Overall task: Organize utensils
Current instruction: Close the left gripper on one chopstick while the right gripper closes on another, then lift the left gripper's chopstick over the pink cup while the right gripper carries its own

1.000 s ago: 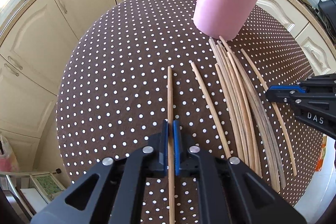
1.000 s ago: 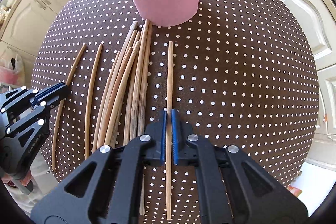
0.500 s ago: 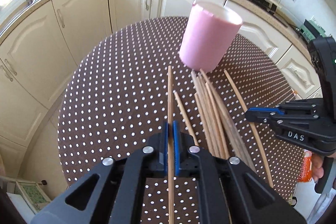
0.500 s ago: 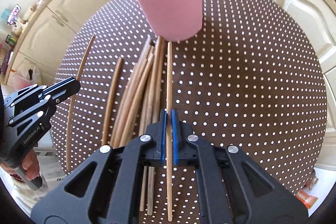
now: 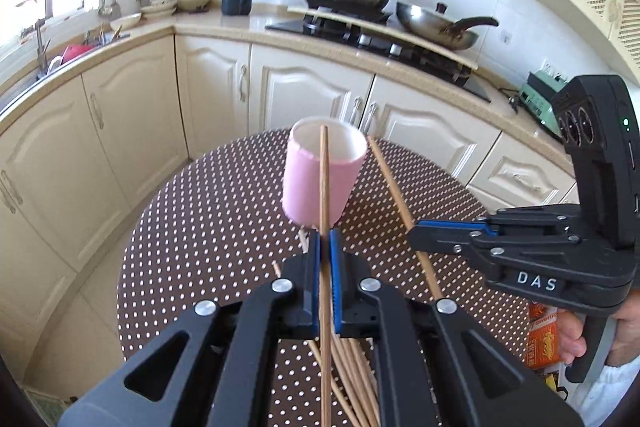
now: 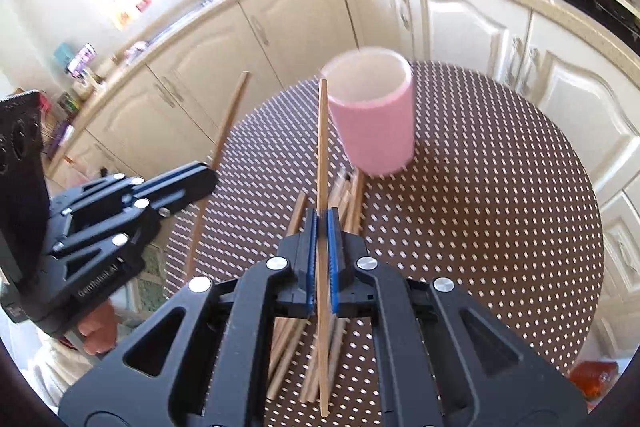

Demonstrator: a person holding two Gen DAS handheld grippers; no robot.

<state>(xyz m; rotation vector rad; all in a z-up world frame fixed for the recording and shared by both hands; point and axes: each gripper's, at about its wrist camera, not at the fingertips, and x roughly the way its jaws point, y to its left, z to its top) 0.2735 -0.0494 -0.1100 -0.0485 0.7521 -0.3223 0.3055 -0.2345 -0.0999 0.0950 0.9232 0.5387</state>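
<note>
My left gripper [image 5: 325, 239] is shut on one wooden chopstick [image 5: 325, 195], lifted off the table, its far tip in line with the rim of the pink cup [image 5: 304, 183]. My right gripper [image 6: 322, 223] is shut on a second chopstick [image 6: 322, 147], also raised, its tip just left of the pink cup [image 6: 376, 131]. Each gripper shows in the other's view: the right gripper [image 5: 416, 231] with its slanted chopstick [image 5: 394, 195], the left gripper [image 6: 204, 179] with its chopstick [image 6: 228, 123]. Several more chopsticks [image 6: 348, 195] lie in a bundle on the table below the cup.
The round table [image 6: 500, 211] has a brown cloth with white dots. Cream cabinets [image 5: 304, 95] curve closely behind it, with a stove, pot and pan on the counter. An orange packet [image 5: 540, 339] lies below the table's right edge. A hand [image 5: 576, 339] holds the right gripper's handle.
Both grippers have risen and tipped upward, lifting their chopsticks off the table. The cup, earlier seen from above, now shows its side and open rim farther ahead.
</note>
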